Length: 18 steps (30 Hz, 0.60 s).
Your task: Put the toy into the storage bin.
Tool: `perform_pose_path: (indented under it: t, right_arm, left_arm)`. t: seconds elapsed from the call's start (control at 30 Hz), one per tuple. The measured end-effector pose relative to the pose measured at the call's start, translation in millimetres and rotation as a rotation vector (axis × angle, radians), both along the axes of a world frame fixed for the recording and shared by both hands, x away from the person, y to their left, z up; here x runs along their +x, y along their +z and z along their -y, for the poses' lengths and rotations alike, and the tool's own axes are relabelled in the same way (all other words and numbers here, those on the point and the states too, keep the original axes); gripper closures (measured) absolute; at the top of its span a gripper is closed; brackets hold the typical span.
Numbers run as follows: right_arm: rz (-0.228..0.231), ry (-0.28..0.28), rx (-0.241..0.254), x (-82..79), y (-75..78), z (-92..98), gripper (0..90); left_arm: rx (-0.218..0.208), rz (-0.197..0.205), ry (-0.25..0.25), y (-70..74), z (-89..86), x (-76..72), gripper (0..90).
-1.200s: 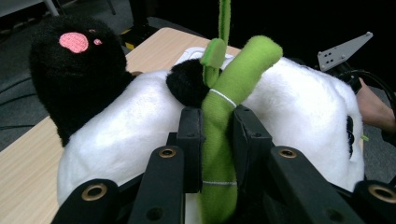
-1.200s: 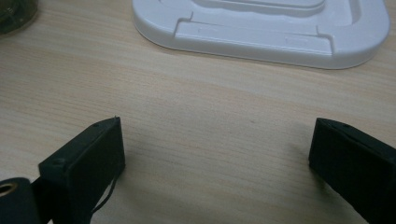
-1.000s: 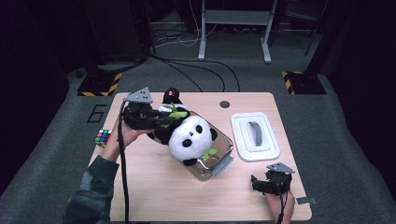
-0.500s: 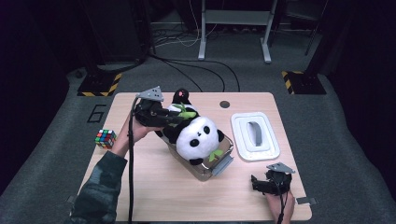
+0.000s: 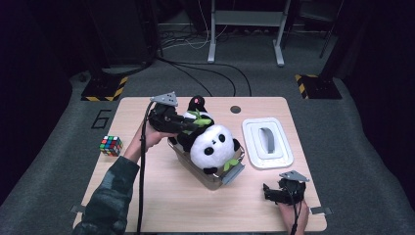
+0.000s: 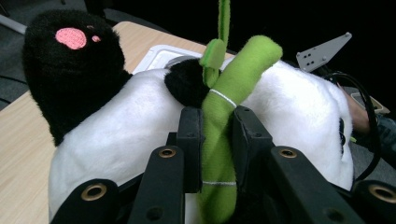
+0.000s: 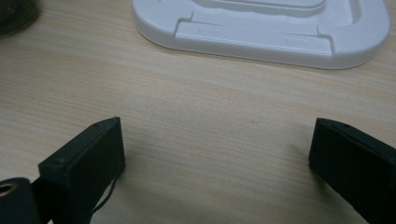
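Green plush bamboo stalk [image 6: 219, 135] on the toy panda [image 5: 211, 143] is pinched tight in my left jaws [image 6: 211, 140] over the clear box [image 5: 211, 177] on the desk [image 5: 161, 196], while my right jaws [image 7: 212, 154] rest wide apart.

You see the pale wooden table [image 5: 161, 196] evenly lit from above against a dim, near-black room. Your left gripper view is sharp on the green plush stalk [image 6: 219, 126]. Your right gripper view shows soft shadows under blurred black jaws.

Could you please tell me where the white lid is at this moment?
In the high view, the white lid lies flat on the table's right half, just right of the panda toy in its container.
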State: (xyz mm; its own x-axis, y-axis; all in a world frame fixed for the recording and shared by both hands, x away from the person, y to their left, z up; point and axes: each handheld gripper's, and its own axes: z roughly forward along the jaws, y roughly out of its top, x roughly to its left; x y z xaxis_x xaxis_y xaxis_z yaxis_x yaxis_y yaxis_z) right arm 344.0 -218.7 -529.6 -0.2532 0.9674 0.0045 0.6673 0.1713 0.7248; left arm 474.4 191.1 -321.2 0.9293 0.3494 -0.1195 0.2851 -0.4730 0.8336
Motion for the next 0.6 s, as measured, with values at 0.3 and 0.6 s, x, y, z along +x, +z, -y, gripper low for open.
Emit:
perform_pose_path:
  t: [0.3, 0.6]
  right_arm:
    - [0.000, -0.001, -0.001, 0.0, 0.0, 0.1, 2.7]
    - [0.001, -0.003, -0.001, 0.0, -0.1, -0.1, 2.7]
  left_arm:
    - [0.004, -0.027, -0.012, -13.5, 8.9, 5.0, 74.8]
    - [0.016, -0.038, 0.010, -23.6, 10.4, 11.0, 74.6]
